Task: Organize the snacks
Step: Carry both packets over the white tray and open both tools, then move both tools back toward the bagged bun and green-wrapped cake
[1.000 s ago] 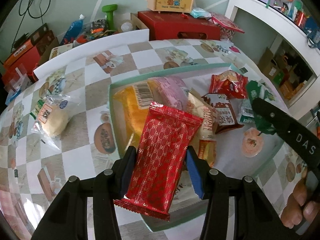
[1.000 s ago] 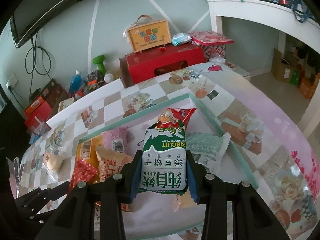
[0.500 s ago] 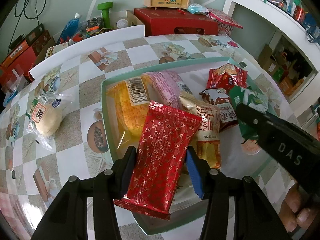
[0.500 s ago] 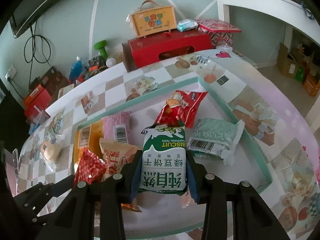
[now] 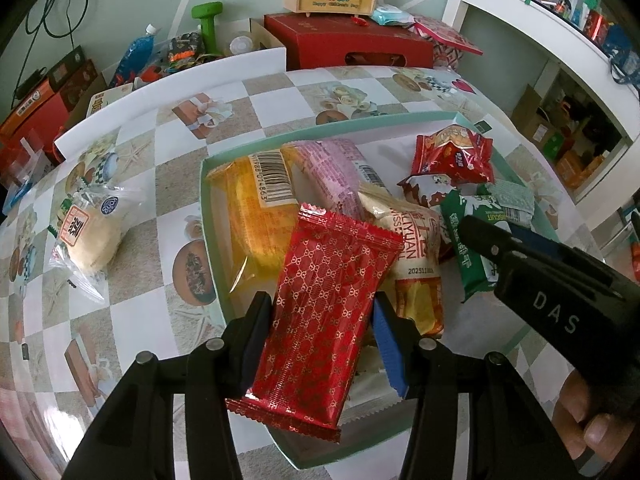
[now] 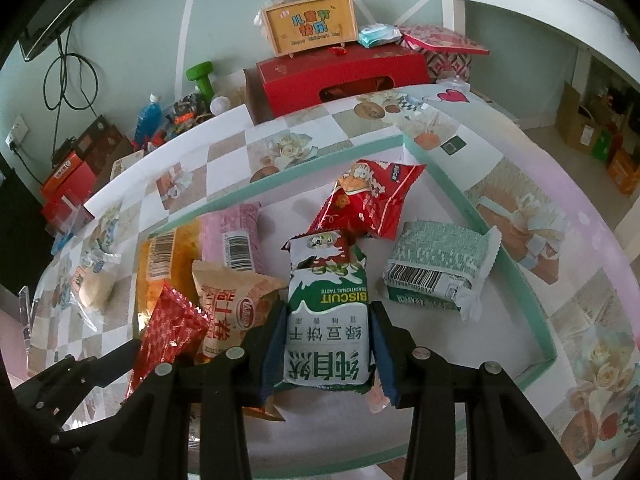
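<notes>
The red wafer pack [image 5: 326,316] sits clamped in your left gripper [image 5: 320,334] above the near-left corner of the green tray [image 5: 208,216], long axis running along the fingers; its near end hides the tray's rim. Your right gripper [image 6: 327,344] grips the green biscuit pack [image 6: 327,332] lengthwise over the tray, covering a red packet [image 6: 320,246] behind it.

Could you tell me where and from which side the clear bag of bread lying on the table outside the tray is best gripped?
Grip the bread bag across its plump middle, from above: it lies flat, alone on the table, left of the tray.
</notes>
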The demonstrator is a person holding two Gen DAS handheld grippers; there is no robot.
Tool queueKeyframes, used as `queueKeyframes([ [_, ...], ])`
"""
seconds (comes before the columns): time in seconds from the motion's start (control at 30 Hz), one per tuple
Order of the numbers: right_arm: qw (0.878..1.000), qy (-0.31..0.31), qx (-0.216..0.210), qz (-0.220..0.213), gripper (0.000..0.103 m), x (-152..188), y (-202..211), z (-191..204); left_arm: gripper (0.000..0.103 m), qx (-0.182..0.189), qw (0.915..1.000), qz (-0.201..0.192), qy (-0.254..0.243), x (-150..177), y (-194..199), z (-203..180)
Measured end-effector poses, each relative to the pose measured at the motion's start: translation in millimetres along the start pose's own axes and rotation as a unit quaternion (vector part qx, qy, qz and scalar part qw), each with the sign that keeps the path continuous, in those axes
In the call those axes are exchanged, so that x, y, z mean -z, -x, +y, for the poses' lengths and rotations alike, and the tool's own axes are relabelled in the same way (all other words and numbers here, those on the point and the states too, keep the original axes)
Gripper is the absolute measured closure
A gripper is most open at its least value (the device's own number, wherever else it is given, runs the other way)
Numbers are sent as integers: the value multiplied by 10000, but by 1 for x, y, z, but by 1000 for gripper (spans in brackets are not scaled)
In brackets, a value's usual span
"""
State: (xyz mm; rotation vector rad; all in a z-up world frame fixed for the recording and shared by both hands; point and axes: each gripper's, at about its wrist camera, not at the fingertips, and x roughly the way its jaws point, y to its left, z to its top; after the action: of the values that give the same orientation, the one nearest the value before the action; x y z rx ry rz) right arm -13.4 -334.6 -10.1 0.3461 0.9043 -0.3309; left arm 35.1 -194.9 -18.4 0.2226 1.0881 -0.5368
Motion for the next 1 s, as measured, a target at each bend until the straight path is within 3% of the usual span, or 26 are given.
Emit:
queueKeyframes([
  [0.27,9999,19,15,-101,59,-2,7,2,48,4,10000,-24,22,0,7,4],
  [0.5,9999,-1,30,-160,52,-3,12,1,44,149,9997,-177,71,-2,19,7],
  [0.57,9998,-6,22,-199,44,-4,14,0,44,124,9997,-220,76,-3,22,7],
  [0.73,9995,-19,12,-302,44,-6,21,-1,38,83,9991,-365,216,-5,31,17],
  [0.8,9995,-26,22,-306,40,-6,22,-2,34,15,9985,-414,354,-6,33,26],
  [1.0,9996,-76,-19,-258,14,-6,18,-3,24,-317,9944,-440,905,-5,31,60],
])
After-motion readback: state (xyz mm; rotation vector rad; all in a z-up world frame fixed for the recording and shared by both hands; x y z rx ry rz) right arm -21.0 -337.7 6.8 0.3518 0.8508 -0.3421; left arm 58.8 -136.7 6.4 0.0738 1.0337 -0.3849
